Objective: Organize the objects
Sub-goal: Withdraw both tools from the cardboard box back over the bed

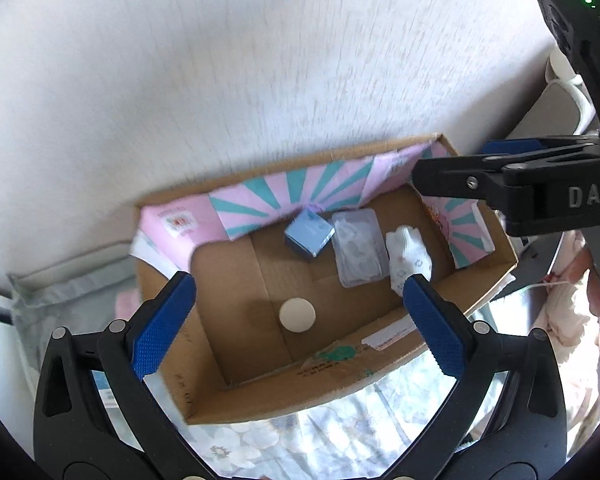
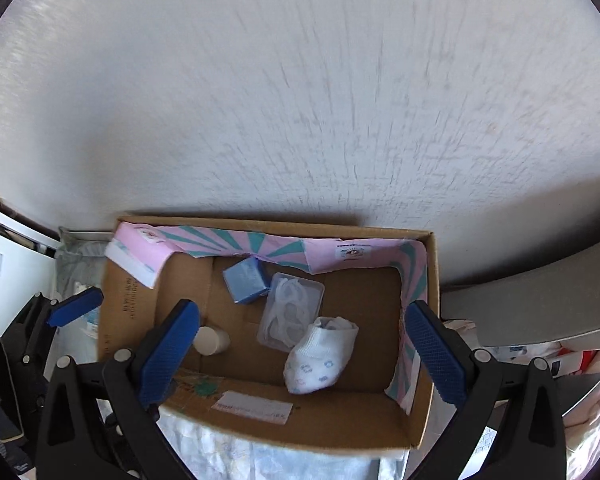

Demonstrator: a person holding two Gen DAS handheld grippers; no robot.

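Blue-padded fingers (image 2: pixel 171 354) frame the shot, and both tools are spread wide with nothing between them: the right tool (image 2: pixel 300 356) hangs over the cardboard box (image 2: pixel 284 430), the left tool (image 1: pixel 300 320) above its other end. Down on the box floor, a blue cube box (image 2: pixel 246 280) touches a clear plastic case (image 2: pixel 292 316), and a white baby sock (image 2: pixel 320 360) overlaps that case's near corner. A small white jar (image 2: pixel 211 341) stands apart, near the left wall. That sock looks soft and light, so pinch it mid-body. The case is probably stiff and slick; take it across its short sides. Pink-and-teal paper (image 2: pixel 260 246) lines the far wall.
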